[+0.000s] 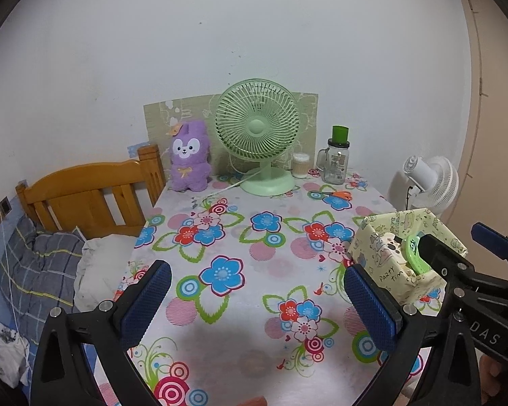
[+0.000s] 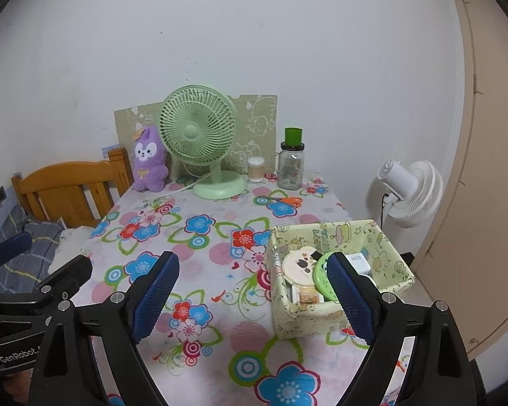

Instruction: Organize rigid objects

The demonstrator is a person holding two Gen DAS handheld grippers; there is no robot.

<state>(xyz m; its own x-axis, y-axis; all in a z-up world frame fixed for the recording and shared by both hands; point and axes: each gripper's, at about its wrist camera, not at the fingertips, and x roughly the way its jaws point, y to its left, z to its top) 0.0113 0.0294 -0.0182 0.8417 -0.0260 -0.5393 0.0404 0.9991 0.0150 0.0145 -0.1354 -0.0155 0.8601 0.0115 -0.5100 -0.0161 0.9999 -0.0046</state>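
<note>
White walls stand behind a table [image 2: 199,304] with a bright flower cloth. At the back of the table sit a purple bunny toy [image 2: 148,160], a green fan [image 2: 199,135], a glass jar [image 2: 290,165] and orange scissors [image 2: 281,200]. At the middle right of the right wrist view, a yellow box [image 2: 342,318] holds a round cream tin [image 2: 299,269], a green disc [image 2: 321,279] and a white plug [image 2: 357,262]. The right gripper [image 2: 254,297] is opening wide with nothing in it. The left gripper [image 1: 257,304] is spread wide too, holding nothing.
</note>
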